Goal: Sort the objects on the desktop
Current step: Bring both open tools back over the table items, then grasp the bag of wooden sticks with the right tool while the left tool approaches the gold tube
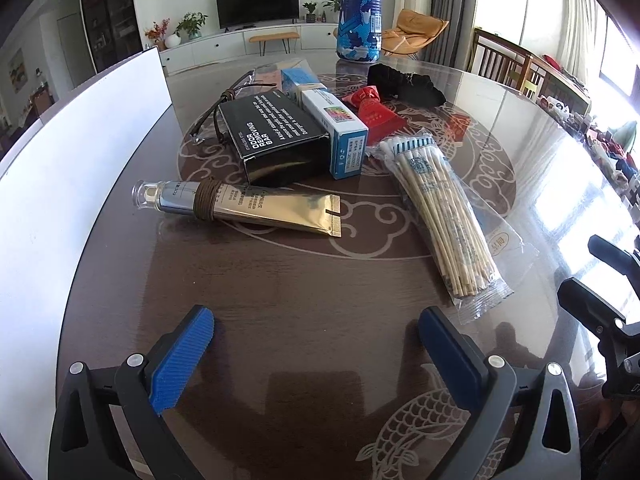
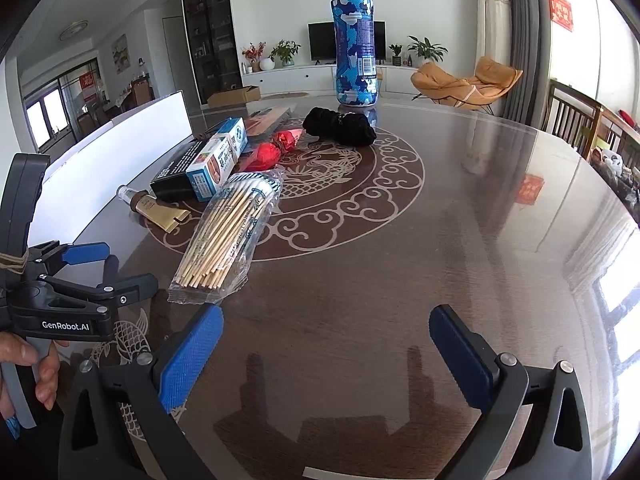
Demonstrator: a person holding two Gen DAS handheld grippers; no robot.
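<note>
Both grippers, left [image 1: 316, 354] and right [image 2: 326, 354], hover spread wide and empty over the table [image 2: 400, 280]; the swabs [image 1: 436, 208] lie nearest. The tube [image 1: 240, 208], black box [image 1: 276, 136] and bottle [image 2: 355, 44] sit beyond.

- The left tongs [image 1: 316, 344] have their blue pads spread wide with nothing between them, held low over the worktop [image 1: 280, 280].
- The right tongs [image 2: 326, 344] are likewise spread wide and hold nothing.
- The person's hand [image 2: 28, 376] grips the left tongs' handle, fingers [image 2: 48, 384] curled round the trigger.
</note>
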